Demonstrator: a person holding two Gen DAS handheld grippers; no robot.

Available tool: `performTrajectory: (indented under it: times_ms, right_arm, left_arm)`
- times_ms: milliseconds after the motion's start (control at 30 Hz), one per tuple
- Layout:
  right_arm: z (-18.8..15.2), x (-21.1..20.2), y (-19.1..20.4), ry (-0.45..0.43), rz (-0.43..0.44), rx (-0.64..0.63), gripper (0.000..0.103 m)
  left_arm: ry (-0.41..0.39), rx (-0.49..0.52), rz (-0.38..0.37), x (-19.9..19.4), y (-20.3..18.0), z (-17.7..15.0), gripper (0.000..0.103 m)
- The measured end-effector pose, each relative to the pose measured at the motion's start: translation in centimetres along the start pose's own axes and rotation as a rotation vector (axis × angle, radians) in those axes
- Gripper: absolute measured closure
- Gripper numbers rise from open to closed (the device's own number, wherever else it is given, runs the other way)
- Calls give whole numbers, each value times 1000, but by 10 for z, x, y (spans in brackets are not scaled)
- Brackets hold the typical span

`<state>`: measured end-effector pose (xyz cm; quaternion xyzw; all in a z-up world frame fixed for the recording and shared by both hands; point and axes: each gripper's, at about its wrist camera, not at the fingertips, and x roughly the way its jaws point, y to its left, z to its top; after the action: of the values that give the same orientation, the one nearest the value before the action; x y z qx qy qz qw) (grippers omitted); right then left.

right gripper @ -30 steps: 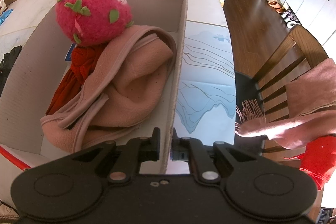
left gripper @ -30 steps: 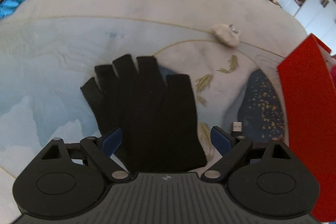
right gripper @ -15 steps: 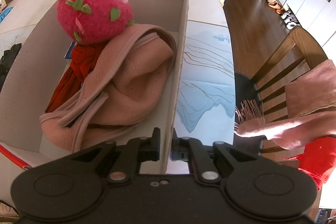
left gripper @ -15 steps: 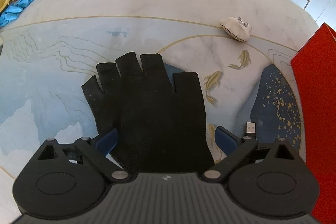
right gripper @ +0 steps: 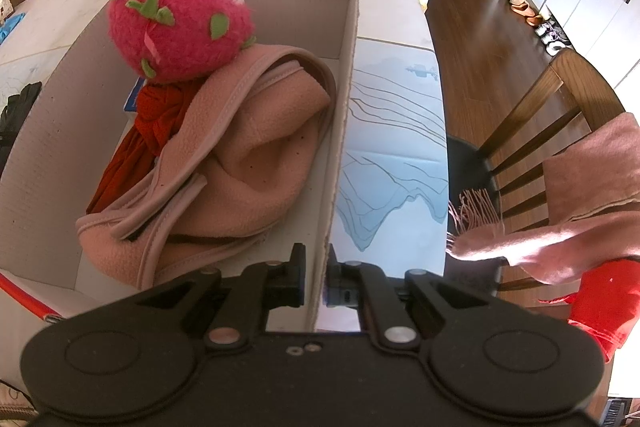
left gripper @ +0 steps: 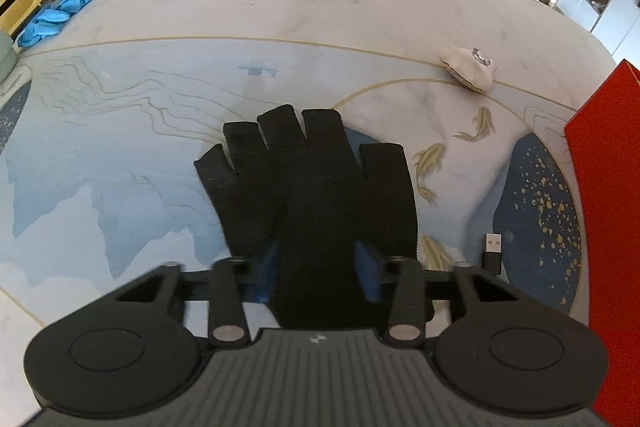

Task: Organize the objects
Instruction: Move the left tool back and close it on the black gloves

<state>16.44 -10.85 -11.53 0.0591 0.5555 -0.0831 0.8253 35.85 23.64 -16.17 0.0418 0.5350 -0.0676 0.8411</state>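
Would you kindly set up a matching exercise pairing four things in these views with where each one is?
Things:
1. black glove
2. strawberry plush
3. USB plug
4. pink scarf

Places:
A. draped over the chair back
B. in the box, on the pink fleece
C. between the left gripper's fingers
D. on the mat, right of the glove

Pairs: 1-C, 2-B, 3-D, 4-A

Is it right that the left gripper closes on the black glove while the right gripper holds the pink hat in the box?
Not quite. The right gripper holds the wall of the box, not the hat, as the right wrist view shows. The left gripper does close on the glove.
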Motion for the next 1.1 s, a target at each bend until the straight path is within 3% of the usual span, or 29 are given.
performTrajectory:
  times_ms: [100, 200, 267, 300, 400, 567, 700, 1100]
  right_arm:
    - [0, 0, 0, 0, 0, -2, 96]
    - [0, 0, -1, 1, 2, -1, 96]
    - [0, 0, -1, 0, 3, 1, 96]
    - [0, 0, -1, 0, 3, 1, 96]
    - [0, 1, -1, 0, 4, 3, 96]
    - [0, 1, -1, -1, 7, 8, 96]
    - [0, 1, -1, -1, 8, 7, 96]
    - [1, 2, -2, 0, 10, 10, 96]
  left_arm:
    - [1, -15, -12, -2, 4, -1, 78]
    - [2, -42, -74, -8, 7, -1, 78]
    - [-9, -41, -69, -13, 6, 0, 77]
    - [-10, -46, -76, -15, 5, 1, 72]
    - [-5, -77, -95, -19, 5, 3, 22]
    - [3, -94, -92, -19, -4, 6, 21]
    - [31, -102, -29, -9, -11, 7, 21]
    - [61, -93, 27, 9, -26, 3, 16]
